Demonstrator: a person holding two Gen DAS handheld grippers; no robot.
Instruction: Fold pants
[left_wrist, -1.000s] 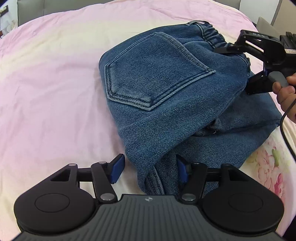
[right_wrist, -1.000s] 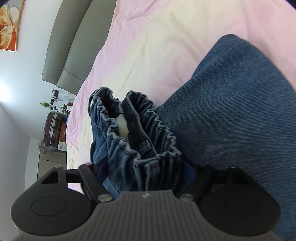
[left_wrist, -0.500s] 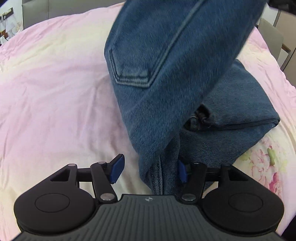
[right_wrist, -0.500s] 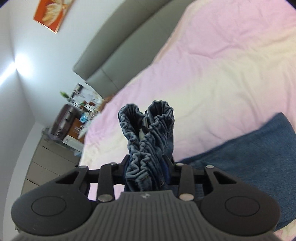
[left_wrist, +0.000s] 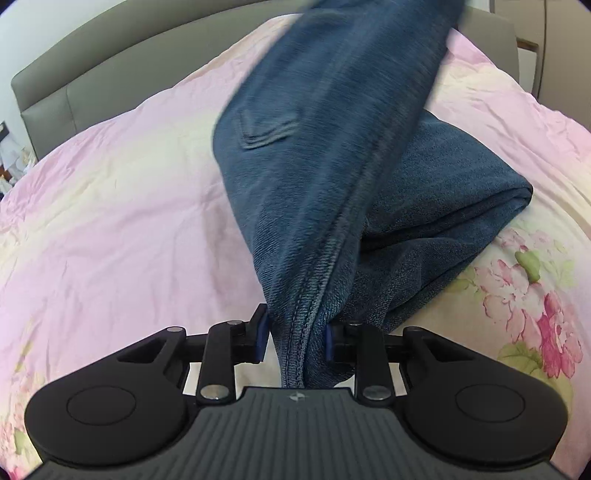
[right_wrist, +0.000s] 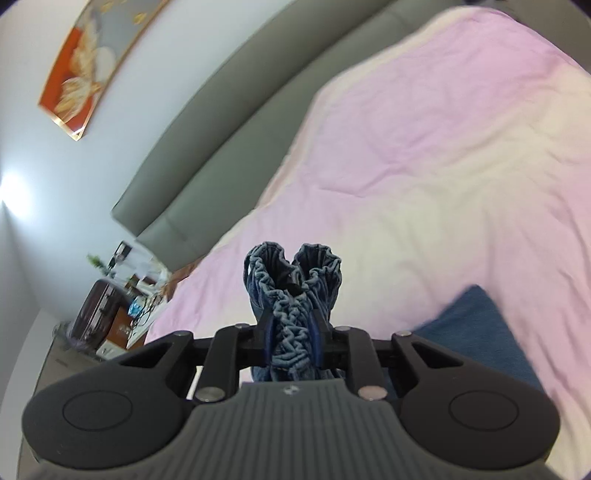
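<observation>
Blue denim pants (left_wrist: 325, 147) hang stretched over the pink bed, back pocket (left_wrist: 266, 133) showing, from the top of the left wrist view down into my left gripper (left_wrist: 293, 339). Its jaws are closing and the pads pinch a seamed edge of the denim. A folded part of the pants (left_wrist: 461, 206) still lies on the bed to the right. In the right wrist view my right gripper (right_wrist: 293, 343) is raised above the bed, jaws closing tight on the bunched elastic waistband (right_wrist: 291, 280). Below it lies a corner of denim (right_wrist: 476, 325).
The pink and cream floral bedcover (left_wrist: 110, 221) spreads all around. A grey padded headboard (left_wrist: 110, 62) runs along the far side. Left of the bed stand a suitcase and a cluttered bedside cabinet (right_wrist: 110, 314); a framed picture (right_wrist: 92, 70) hangs on the wall.
The right gripper clamped the waistband and lifted it high off the bed, pulling the pants upright. The left jaws, wide a moment ago, have narrowed onto the seamed edge.
</observation>
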